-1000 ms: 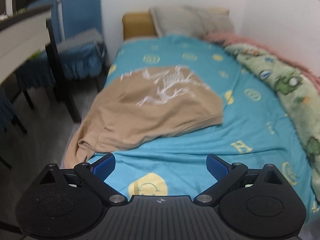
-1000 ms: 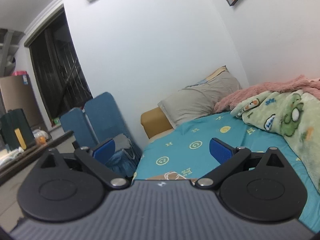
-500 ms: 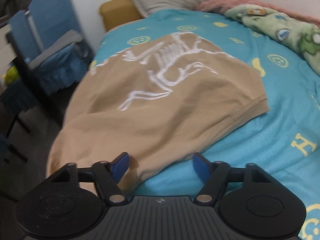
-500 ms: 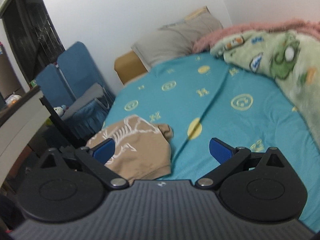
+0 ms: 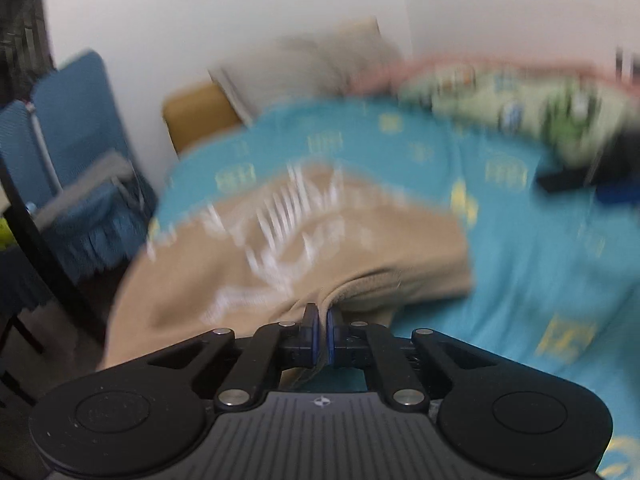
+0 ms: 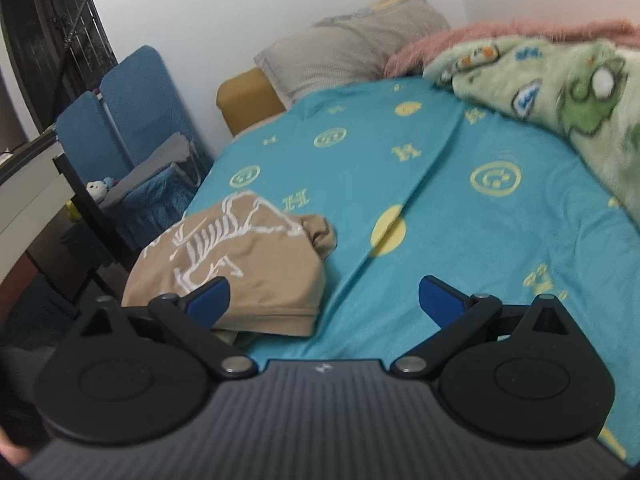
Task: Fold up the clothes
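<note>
A tan T-shirt with a white skeleton print (image 5: 280, 252) lies on the turquoise bedsheet (image 5: 540, 280) near the bed's left edge. My left gripper (image 5: 322, 322) is shut on the shirt's near hem, which bunches up between the blue pads. This view is blurred by motion. In the right wrist view the same shirt (image 6: 240, 260) lies crumpled at lower left. My right gripper (image 6: 324, 300) is open and empty above the sheet (image 6: 440, 220), its left finger (image 6: 208, 298) over the shirt's near edge. The right gripper also shows as a dark blur in the left wrist view (image 5: 592, 176).
A grey pillow (image 6: 352, 48) and a tan headboard block (image 6: 246, 96) are at the bed's far end. A green cartoon blanket (image 6: 560, 92) over a pink one runs along the right wall. Blue chairs (image 6: 132, 120) and a table edge (image 6: 28, 184) stand left of the bed.
My left gripper has closed on the shirt's near hem and lifted it. My right gripper has tilted further down toward the bed and stays open.
</note>
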Available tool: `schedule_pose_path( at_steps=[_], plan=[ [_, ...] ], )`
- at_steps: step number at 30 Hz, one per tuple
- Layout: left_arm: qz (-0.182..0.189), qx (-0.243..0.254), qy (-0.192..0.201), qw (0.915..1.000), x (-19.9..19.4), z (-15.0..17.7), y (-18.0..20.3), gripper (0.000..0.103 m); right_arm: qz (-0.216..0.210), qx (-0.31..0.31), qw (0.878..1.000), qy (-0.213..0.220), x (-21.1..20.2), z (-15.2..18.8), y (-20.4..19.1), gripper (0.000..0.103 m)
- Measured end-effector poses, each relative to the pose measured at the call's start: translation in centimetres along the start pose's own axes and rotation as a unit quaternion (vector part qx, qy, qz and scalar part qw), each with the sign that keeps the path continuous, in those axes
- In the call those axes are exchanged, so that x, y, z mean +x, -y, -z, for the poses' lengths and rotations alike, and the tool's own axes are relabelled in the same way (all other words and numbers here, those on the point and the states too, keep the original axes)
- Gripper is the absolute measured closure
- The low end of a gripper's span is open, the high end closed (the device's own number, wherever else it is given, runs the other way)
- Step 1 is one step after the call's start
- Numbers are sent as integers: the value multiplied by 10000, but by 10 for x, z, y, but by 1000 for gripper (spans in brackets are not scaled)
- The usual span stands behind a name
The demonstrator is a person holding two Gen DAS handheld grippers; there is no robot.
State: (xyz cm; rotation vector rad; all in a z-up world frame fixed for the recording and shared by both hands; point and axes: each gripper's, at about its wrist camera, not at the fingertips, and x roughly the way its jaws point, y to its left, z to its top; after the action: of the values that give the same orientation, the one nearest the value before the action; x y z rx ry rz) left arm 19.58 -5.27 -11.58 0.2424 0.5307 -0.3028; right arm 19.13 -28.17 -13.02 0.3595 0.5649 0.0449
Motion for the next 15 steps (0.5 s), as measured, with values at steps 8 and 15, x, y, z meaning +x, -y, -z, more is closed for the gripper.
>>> schedule_pose_path(
  at_steps=[8,15],
  plan=[
    [217,-690,913,9932,-108,-22,-13,98,-297,-362,9986,263,-17,0,-25,0],
    [274,-1013,1119,9882,-167,-14,-22,98,-770,-727,9943,116,-42,22,-61,0]
  ],
)
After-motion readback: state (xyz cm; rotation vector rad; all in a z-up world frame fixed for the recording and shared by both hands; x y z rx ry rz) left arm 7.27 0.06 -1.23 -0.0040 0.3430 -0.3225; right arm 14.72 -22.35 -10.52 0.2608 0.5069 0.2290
